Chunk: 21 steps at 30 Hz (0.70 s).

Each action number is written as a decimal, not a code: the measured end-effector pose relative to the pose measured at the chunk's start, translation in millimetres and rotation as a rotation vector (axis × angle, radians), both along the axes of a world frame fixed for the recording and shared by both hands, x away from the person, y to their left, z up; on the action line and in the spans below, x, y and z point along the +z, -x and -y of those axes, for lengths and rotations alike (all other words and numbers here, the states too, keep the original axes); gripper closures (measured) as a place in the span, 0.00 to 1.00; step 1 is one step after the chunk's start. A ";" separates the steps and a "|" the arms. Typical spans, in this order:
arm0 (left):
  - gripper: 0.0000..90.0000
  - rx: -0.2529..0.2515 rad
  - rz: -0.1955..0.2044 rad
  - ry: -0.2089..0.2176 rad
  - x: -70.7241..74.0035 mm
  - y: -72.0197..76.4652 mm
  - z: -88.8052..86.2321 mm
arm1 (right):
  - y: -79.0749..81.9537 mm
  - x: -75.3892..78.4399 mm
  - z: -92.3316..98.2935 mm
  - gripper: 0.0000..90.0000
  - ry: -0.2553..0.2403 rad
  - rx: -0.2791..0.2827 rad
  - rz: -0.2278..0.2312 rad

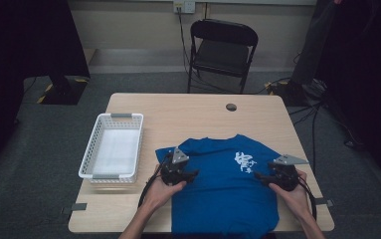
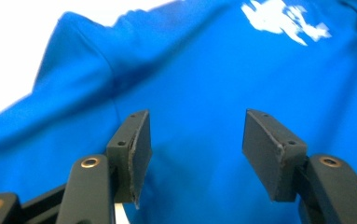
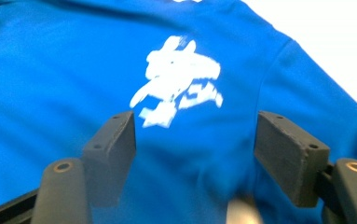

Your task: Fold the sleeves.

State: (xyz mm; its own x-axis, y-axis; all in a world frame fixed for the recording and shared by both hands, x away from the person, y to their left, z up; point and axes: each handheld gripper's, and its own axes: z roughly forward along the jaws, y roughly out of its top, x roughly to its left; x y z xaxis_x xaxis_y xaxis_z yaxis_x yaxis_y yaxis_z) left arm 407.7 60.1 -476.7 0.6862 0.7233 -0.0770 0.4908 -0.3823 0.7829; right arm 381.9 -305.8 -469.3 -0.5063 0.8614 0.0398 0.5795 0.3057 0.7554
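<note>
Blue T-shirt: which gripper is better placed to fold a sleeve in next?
Probably left: the left gripper sits beside the blue T-shirt's left sleeve, jaws open. The right gripper points at the white print.

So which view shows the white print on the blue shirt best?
The right gripper view: the white print sits large and central, just beyond the open jaws. The left gripper view catches it small near the top edge. The high view shows it tiny on the blue shirt.

Spread flat on the table [image 1: 188,117] toward its near edge, shirt [image 1: 223,194], with basket [image 1: 112,145] just left of it, chair [image 1: 222,47] behind, apparently well apart.
</note>
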 end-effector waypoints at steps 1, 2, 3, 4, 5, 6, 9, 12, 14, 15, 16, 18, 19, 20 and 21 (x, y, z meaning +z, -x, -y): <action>0.47 0.006 -0.006 -0.002 -1.4 -7.1 1.7 | -7.5 -1.7 -1.9 0.31 0.000 -0.015 -0.003; 0.47 0.018 -0.006 0.004 -3.0 -13.1 3.0 | -14.6 -3.6 -3.6 0.30 0.003 -0.025 -0.009; 0.46 0.032 -0.005 -0.004 -4.2 -18.1 4.3 | -20.9 -6.0 -5.3 0.30 0.012 -0.037 -0.018; 0.46 0.038 -0.012 -0.007 -5.6 -22.7 5.2 | -26.0 -9.0 -6.4 0.30 0.015 -0.044 -0.025; 0.45 0.044 -0.013 -0.012 -7.1 -26.5 5.9 | -30.1 -12.5 -7.0 0.30 0.023 -0.055 -0.037; 0.45 0.051 -0.007 -0.013 -8.8 -29.5 5.6 | -33.2 -16.0 -7.2 0.30 0.035 -0.069 -0.043; 0.44 0.088 -0.027 -0.010 -15.8 -36.6 -1.4 | -38.6 -20.1 -7.3 0.27 0.048 -0.092 -0.041; 0.45 0.102 -0.016 0.020 -18.1 -40.7 -7.6 | -46.2 -19.3 -7.5 0.24 0.059 -0.100 -0.056; 0.46 0.100 -0.006 0.019 -19.2 -44.4 -9.3 | -52.4 -20.3 -6.7 0.24 0.054 -0.108 -0.051; 0.46 0.102 -0.002 0.017 -19.5 -47.0 -9.4 | -54.7 -21.5 -6.0 0.24 0.049 -0.110 -0.040; 0.46 0.101 -0.001 0.002 -19.2 -50.4 -9.1 | -56.3 -22.4 -5.2 0.24 0.046 -0.112 -0.031; 0.46 0.097 0.011 -0.034 -18.7 -56.9 -6.0 | -59.4 -22.7 -4.6 0.23 0.044 -0.118 -0.031; 0.45 0.091 0.004 -0.050 -17.3 -60.3 -4.6 | -62.1 -21.8 -4.8 0.23 0.050 -0.118 -0.041; 0.45 0.092 0.003 -0.056 -17.0 -63.2 -3.5 | -65.5 -20.7 -5.3 0.22 0.056 -0.117 -0.054; 0.45 0.102 0.007 -0.052 -17.7 -65.4 -3.5 | -68.4 -20.8 -5.5 0.22 0.058 -0.118 -0.054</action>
